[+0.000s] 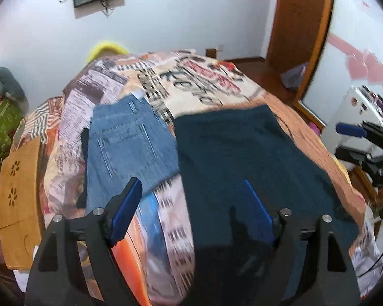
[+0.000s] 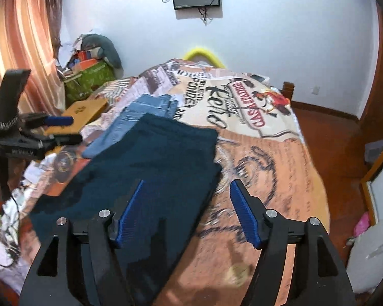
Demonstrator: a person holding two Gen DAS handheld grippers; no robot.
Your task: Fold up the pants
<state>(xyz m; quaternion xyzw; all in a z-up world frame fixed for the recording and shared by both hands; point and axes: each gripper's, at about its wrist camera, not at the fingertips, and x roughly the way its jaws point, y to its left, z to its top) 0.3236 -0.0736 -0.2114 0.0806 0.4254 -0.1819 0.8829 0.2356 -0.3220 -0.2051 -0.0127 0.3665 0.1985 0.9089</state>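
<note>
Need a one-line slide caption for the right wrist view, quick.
Right gripper open above dark teal pants on the printed bedspread, light blue jeans folded behind them.

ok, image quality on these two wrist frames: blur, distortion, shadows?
Left wrist view: motion smear on the light jeans and bedspread print; fisheye vignette darkens the corners; fingers cast shadows on the dark pants. Right wrist view: bedspread lettering near the far end stays readable, smear grows toward the right edge; same barrel curvature.
</note>
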